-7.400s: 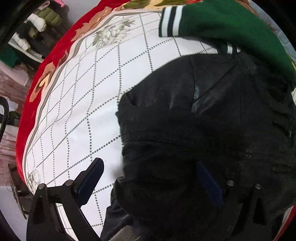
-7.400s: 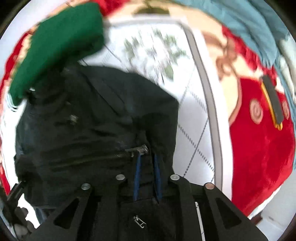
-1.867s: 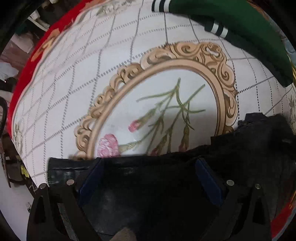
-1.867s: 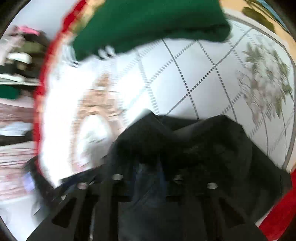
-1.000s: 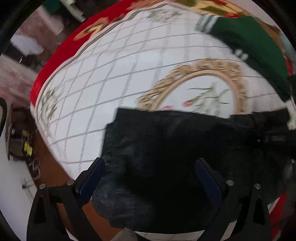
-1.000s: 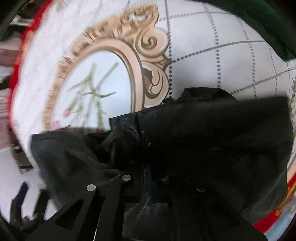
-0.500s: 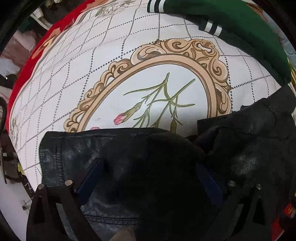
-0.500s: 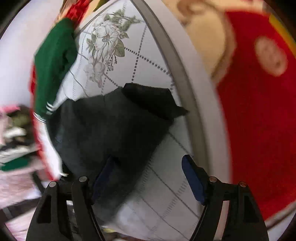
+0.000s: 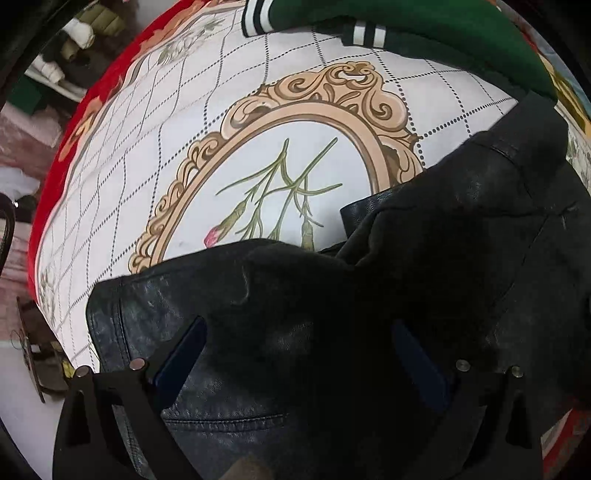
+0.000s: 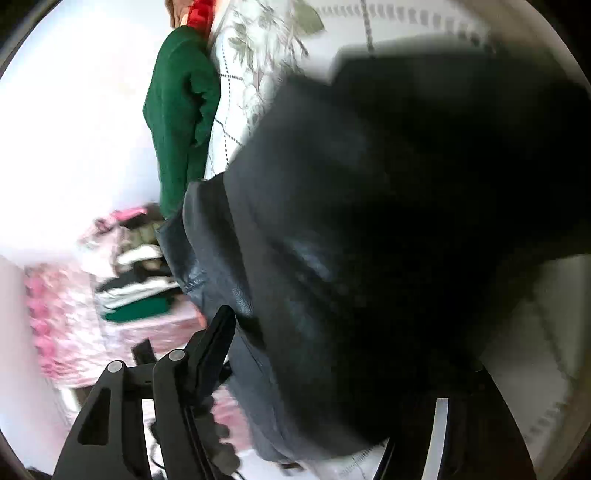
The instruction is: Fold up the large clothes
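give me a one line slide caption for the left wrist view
Open left gripper poised over a crumpled black leather jacket on a floral quilt, green striped-cuff garment at the far edge.

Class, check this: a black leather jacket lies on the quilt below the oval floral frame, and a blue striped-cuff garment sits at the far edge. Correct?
One error: the striped-cuff garment is green, not blue, as the left wrist view shows. The black leather jacket does lie on the quilt below the oval floral frame.
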Available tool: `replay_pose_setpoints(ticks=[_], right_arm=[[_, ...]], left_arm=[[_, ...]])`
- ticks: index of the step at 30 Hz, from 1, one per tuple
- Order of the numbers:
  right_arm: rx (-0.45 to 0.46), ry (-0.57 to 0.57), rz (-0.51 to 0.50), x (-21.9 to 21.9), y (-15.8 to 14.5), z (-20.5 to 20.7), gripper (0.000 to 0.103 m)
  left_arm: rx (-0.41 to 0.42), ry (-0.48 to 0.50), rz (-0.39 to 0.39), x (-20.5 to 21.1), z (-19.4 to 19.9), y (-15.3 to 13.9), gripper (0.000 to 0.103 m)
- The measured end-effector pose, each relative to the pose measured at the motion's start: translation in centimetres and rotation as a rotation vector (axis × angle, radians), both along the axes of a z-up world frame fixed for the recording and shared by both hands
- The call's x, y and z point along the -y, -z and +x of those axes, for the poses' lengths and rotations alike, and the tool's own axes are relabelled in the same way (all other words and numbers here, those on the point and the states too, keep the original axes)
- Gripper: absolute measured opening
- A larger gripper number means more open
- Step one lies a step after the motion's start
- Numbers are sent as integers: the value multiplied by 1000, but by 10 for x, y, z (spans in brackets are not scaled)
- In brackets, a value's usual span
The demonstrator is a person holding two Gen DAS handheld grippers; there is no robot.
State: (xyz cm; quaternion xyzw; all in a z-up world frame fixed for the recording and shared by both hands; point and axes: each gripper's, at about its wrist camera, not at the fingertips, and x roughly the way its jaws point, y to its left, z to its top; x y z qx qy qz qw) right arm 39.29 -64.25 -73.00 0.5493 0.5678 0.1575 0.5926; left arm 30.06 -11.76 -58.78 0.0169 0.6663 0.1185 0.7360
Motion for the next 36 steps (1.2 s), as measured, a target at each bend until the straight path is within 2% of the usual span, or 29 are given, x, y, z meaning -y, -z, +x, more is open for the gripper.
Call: replay_pose_setpoints(ticks=[1,2,3,4,5,7,9,10,12,13,14,16,19,21,22,26,29,33,36], right_arm=[[12,-7,-3,-5,-3,6,65],[20,0,-14,-10,-6,12,38],[24,11,-21,-10,-11,13,26],[39,36,-1,-8,-17,13,20],[62,80,19,-1,-33,10,18],[123,93,10,1,-60,11,18],[166,71,-29,4,-78,12,20],[164,61,-42,6,-78,13,26],[100,70,-61,13,-59,15,48],[49,82,-75,17,-43,17,70],[22,87,-88,19,-34,19,76],[7,96,-67,19,-14,24,76],[52,101,-87,8,-20,32,74],[47,121,-106,4,-23,31,57],[41,129,-111,2,-23,33,42],[52,137,-152,-7,-35,36,28],[85,124,-177,-20,-53,42,21],[131,98,-208,-43,-77,56,19],[177,46,-260,-68,-108,69,18]], left_arm=[[7,6,10,1,-1,-1,103],[18,11,22,2,0,-3,103],[23,13,28,5,6,0,103],[22,16,24,6,9,0,103],[21,19,14,5,7,1,103],[23,31,-32,13,12,1,103],[34,77,-31,33,20,0,103],[39,92,-25,41,23,1,103],[51,107,-27,51,27,4,103],[55,107,-35,52,28,5,103],[59,102,-50,53,30,4,103],[54,103,-55,53,33,3,103],[64,113,-54,52,32,2,103],[71,113,-53,52,33,2,103],[73,109,-53,52,33,2,103],[70,108,-52,59,28,-1,103],[77,113,-46,61,28,-1,103],[83,107,-48,59,30,0,103],[90,93,-63,55,30,0,103]])
